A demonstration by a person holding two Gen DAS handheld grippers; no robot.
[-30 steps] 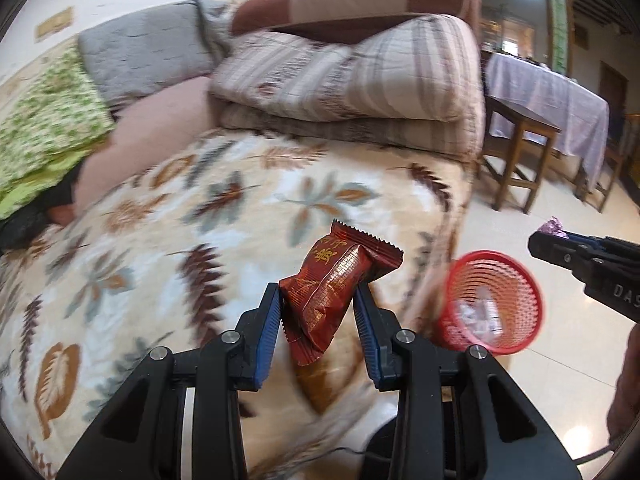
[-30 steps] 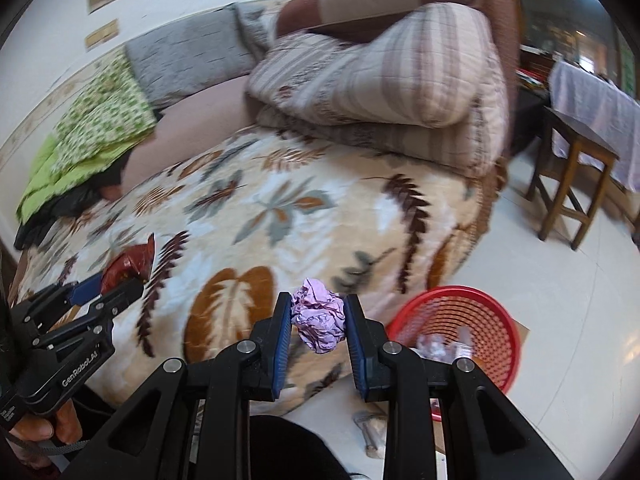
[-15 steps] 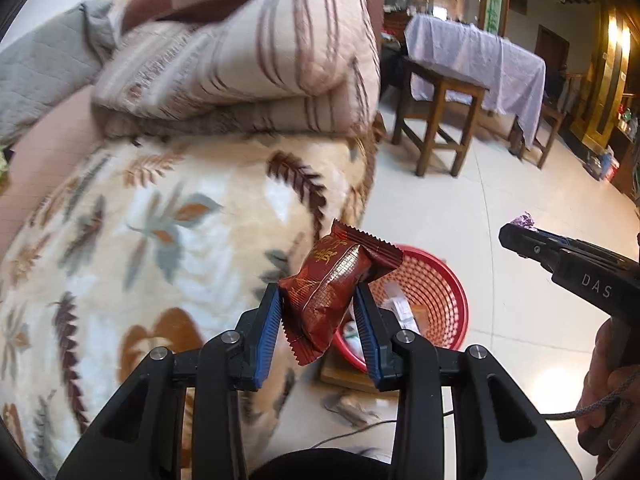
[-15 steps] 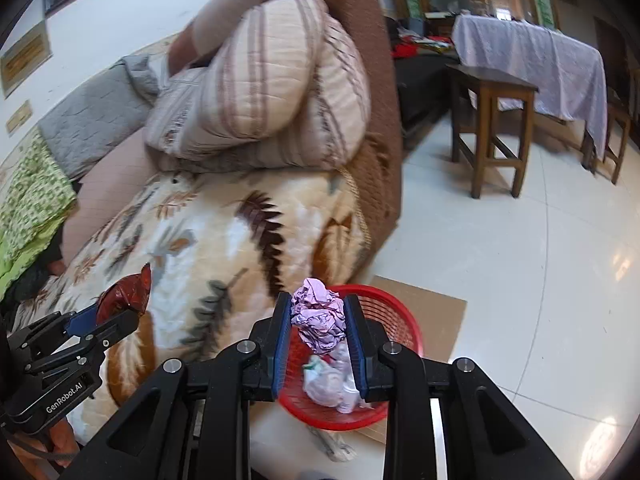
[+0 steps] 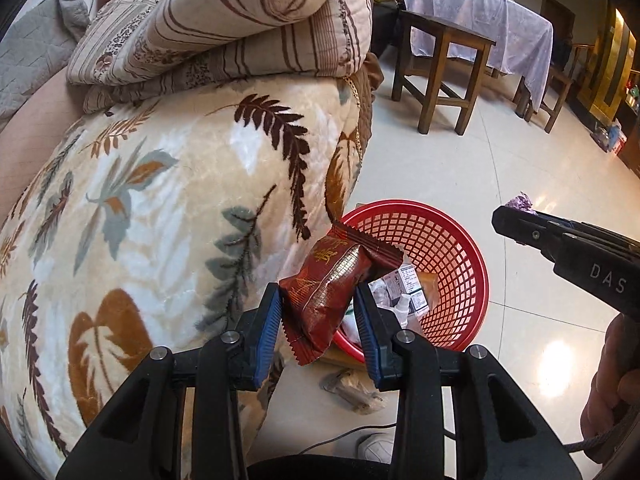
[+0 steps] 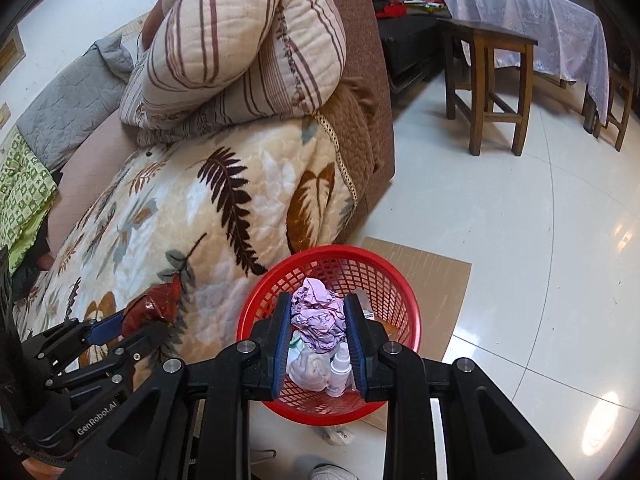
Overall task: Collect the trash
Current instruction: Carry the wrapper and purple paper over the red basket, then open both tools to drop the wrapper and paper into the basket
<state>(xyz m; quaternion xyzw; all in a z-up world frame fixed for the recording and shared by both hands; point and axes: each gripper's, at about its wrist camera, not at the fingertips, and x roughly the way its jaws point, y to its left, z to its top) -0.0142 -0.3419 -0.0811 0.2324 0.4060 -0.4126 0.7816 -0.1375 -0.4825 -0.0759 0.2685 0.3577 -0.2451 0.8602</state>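
Between my left gripper's blue pads: the left gripper (image 5: 318, 320) is clamped on a dark red snack wrapper (image 5: 334, 280), which stands tilted, its crimped top leaning right over the near rim of the basket.
Right gripper: in my right view the right gripper (image 6: 319, 326) is closed tight on a crumpled lilac paper ball (image 6: 318, 318), held directly above the basket's opening.
Right gripper, seen from the left: I see it at the right edge, its black tip with a bit of lilac paper showing, beside and above the basket, a hand (image 5: 612, 392) below it.
Basket: a red mesh basket (image 6: 400, 300) stands on the floor on a flat piece of cardboard (image 6: 436, 276), touching the edge of the sofa; inside I see white crumpled paper and a small white bottle (image 6: 338, 372).
Floor near basket: a scrap of clear wrapper (image 5: 352, 390) lies just beside the basket's base.
Sofa: a leaf-patterned blanket (image 5: 160, 200) covers the seat, with striped folded quilts (image 5: 240, 24) stacked on it.
Far side: a wooden stool (image 6: 488, 84) and a surface under a lilac cloth (image 6: 532, 16).
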